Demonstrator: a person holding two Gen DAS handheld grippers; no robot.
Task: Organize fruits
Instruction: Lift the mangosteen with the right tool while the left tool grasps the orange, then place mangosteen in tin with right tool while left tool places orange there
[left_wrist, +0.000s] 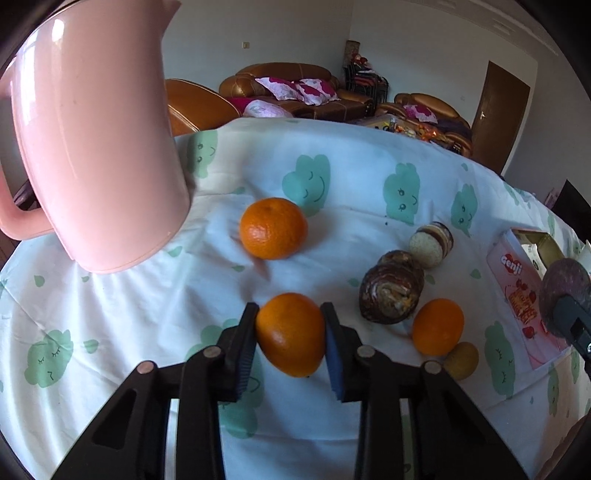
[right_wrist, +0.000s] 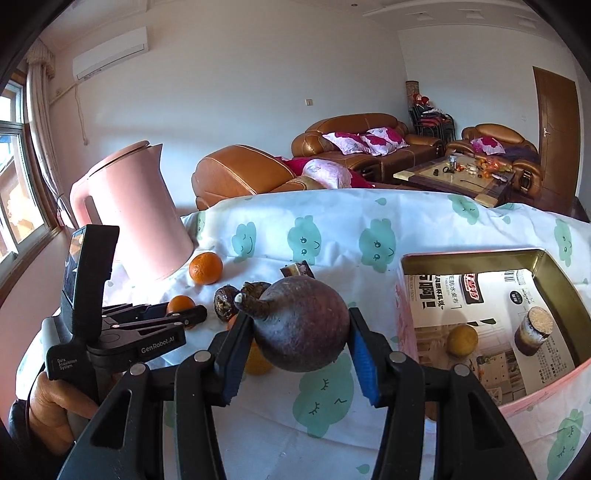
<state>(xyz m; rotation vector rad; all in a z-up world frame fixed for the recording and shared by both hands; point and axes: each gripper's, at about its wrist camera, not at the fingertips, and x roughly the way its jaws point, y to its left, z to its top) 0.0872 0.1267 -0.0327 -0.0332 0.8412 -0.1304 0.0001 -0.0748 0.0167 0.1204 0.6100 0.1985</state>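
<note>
My left gripper (left_wrist: 290, 309) is shut on an orange (left_wrist: 291, 336) just above the cloud-print cloth; both pads press its sides. My right gripper (right_wrist: 299, 315) is shut on a dark purple round fruit (right_wrist: 306, 332) with a short stem, held above the cloth left of a pink tin box (right_wrist: 406, 295). A yellow fruit (right_wrist: 462, 339) and a brown roll cake (right_wrist: 535, 330) lie inside the box. On the cloth sit two more oranges (left_wrist: 273, 228) (left_wrist: 437, 326) and a small yellow fruit (left_wrist: 461, 360). The right wrist view shows the left gripper (right_wrist: 192, 317) at the lower left, held by a hand.
A tall pink kettle (left_wrist: 96, 147) stands at the table's far left. Brown roll cakes (left_wrist: 391, 293) and a layered snack (left_wrist: 430, 240) lie between the oranges. Beyond the far table edge are brown sofas (right_wrist: 351, 136) and a coffee table (right_wrist: 454, 177).
</note>
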